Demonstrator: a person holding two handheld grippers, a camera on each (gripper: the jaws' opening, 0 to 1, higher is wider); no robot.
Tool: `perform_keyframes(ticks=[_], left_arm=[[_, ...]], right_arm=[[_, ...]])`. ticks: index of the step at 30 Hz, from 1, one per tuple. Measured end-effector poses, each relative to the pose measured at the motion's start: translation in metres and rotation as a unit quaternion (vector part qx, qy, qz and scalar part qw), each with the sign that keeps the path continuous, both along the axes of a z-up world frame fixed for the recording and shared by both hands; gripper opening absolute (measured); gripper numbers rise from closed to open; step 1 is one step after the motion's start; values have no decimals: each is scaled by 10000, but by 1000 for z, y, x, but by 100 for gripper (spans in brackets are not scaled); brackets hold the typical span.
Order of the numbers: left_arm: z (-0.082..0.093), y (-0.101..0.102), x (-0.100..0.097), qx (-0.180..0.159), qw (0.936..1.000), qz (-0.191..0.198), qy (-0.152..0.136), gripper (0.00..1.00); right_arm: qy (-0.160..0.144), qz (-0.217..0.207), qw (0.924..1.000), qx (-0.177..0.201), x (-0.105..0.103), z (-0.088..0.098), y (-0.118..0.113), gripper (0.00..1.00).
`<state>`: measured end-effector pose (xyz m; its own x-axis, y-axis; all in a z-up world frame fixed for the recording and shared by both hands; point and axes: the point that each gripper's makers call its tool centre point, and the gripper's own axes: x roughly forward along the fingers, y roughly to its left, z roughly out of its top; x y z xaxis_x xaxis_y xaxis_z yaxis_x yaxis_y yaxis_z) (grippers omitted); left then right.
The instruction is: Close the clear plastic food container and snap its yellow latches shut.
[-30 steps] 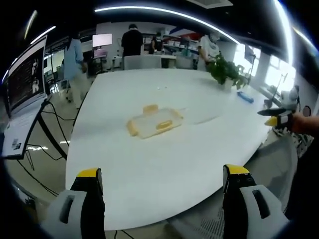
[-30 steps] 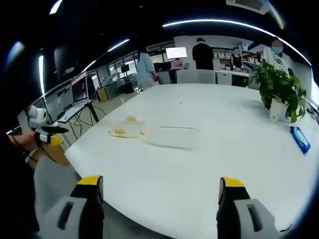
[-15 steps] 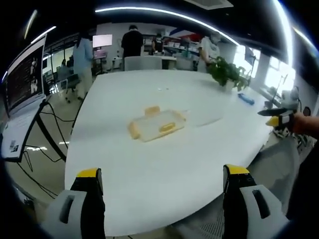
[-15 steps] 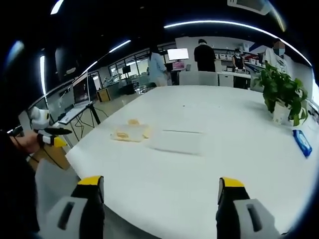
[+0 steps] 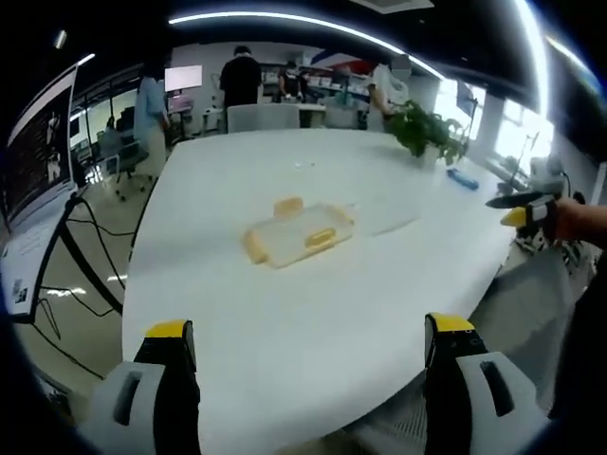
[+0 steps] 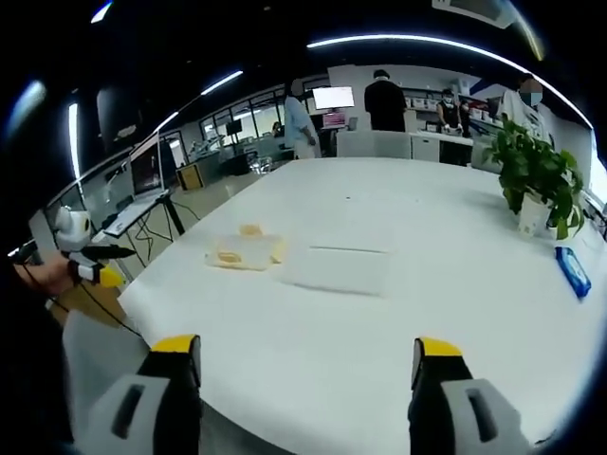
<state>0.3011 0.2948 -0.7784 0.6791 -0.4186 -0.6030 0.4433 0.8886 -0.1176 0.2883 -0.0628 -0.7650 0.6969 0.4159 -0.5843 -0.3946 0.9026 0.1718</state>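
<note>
Container: clear plastic food container (image 5: 297,235) w/ yellow latches (image 5: 319,240), flat on white table (image 5: 313,322), toward the table's left edge as the person faces it, well in from the near edge.
Lid: clear flat sheet (image 6: 339,268) just beside container in right gripper view, prob the lid; can't tell for sure, too faint.
Left hand-held gripper (image 5: 308,336): jaws wide apart, holding nothing, at near edge, well apart from container.
Right hand-held gripper (image 6: 300,355): jaws also spread, nothing between, at near edge, far from container.
Progress: looks not started; latches appear unsnapped, though too small to be sure. Left: reach in, close lid, press each latch.
Surroundings: potted plant (image 6: 537,180) & blue item (image 6: 571,268) by far right edge; people standing beyond table.
</note>
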Motion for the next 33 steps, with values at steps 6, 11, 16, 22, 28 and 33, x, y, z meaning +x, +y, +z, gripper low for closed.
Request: perform_keyframes(ticks=[6,11,16,22,28,33], left_arm=[[-2,0,7,-37,10000,-68,-17,99],[-1,-2,15,-45,9998,-158,-89,99],[-1,-3,21,-56,9999,-120,-96,99],[-4,-3,29,40,10000,-60,-39,99],[-7,-11,39,100,9999,-71,38,99],[-7,-16,48,133,9998,-130,1,99]], right_arm=[[44,16,9999,-142,7,1,8,93],[-35,112,9996,-255,16,10,15,93],[-78,350,9989,-286,29,11,27,93],[-218,487,9985,-91,51,19,39,93],[-216,633,9978,3,63,18,46,93],[-221,866,9959,-157,69,10,49,93]])
